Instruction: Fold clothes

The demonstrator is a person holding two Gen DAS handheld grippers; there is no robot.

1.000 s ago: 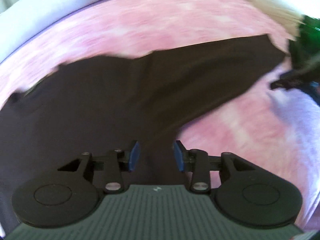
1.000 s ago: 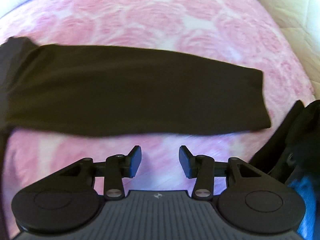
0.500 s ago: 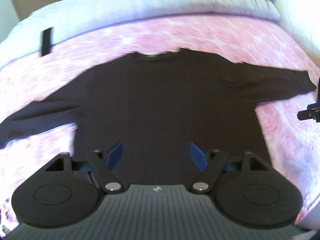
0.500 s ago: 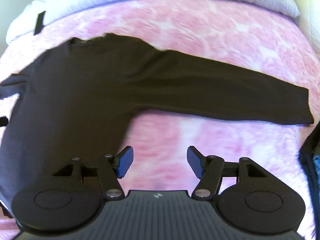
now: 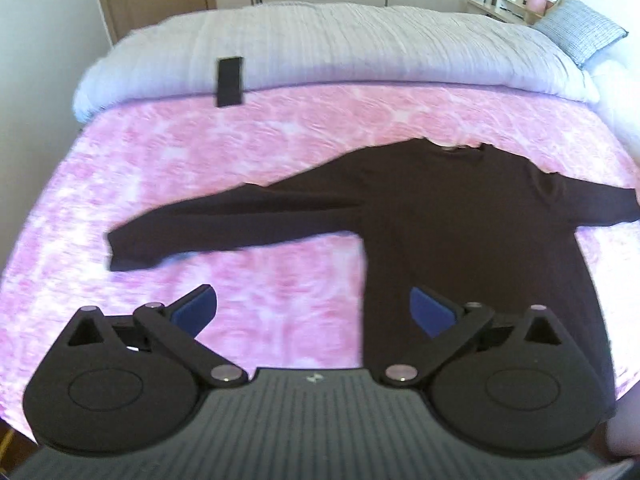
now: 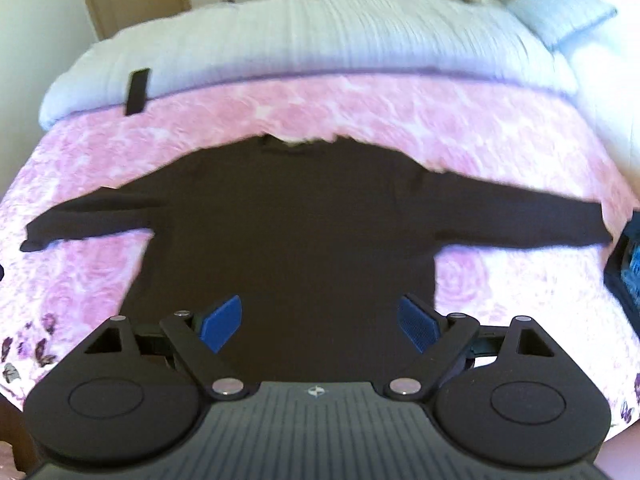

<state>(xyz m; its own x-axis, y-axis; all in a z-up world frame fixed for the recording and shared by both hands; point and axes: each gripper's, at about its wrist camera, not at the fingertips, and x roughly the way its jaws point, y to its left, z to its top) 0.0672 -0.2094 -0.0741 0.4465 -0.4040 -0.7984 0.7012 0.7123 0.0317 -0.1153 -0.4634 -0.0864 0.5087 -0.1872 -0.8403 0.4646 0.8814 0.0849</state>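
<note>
A dark long-sleeved shirt (image 5: 460, 216) lies flat on the pink rose-patterned bedspread (image 5: 200, 160), neckline at the far side and both sleeves spread out sideways. My left gripper (image 5: 314, 312) hovers open above the bedspread near the shirt's lower left edge, holding nothing. In the right wrist view the same shirt (image 6: 296, 220) fills the middle. My right gripper (image 6: 320, 322) stands open over the shirt's lower body, nothing between its blue pads (image 6: 222, 322).
A white quilt (image 5: 340, 52) covers the far half of the bed, with a dark strip (image 5: 229, 81) lying on it. A checked pillow (image 5: 580, 32) sits far right. A dark and blue object (image 6: 626, 264) lies beside the right sleeve end. Wardrobe doors stand behind.
My left gripper let go of the shirt and opened wide. Both grippers drew back and up, so the whole spread shirt and the bed's far end came into view.
</note>
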